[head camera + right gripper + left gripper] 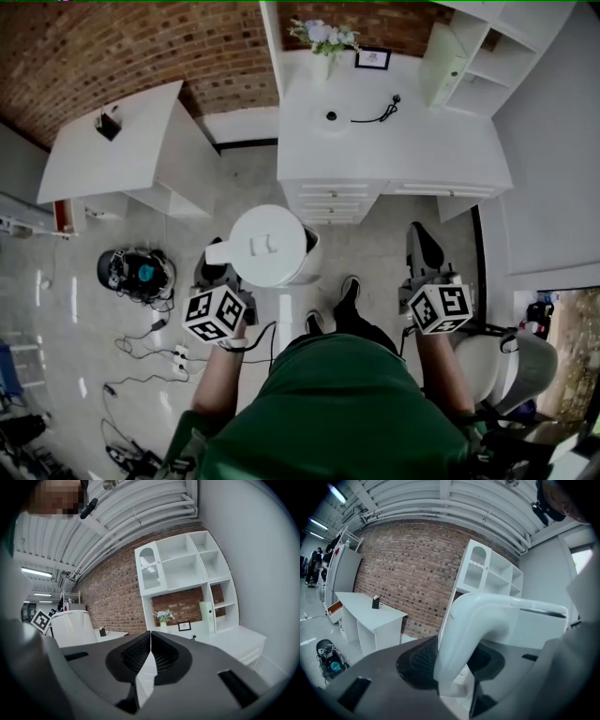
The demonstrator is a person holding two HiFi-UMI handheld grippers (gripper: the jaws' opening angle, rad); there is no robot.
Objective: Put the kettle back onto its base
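Observation:
A white kettle (272,246) hangs in the air in front of me, seen from above in the head view. My left gripper (217,269) is shut on its curved white handle (464,630), which fills the space between the jaws in the left gripper view. The kettle's round base (330,116) with its black cord (377,114) lies on the white counter (422,150) ahead, some way beyond the kettle. My right gripper (424,246) is held out to the right, shut with nothing in it; its fingertips (150,637) meet. The kettle (72,627) also shows at the left of the right gripper view.
A vase of flowers (323,42) and a small picture frame (372,59) stand at the back of the counter, with white shelves (469,56) to the right. A white desk (122,141) stands at left. Cables and a round device (136,272) lie on the floor. A chair (506,361) is at my right.

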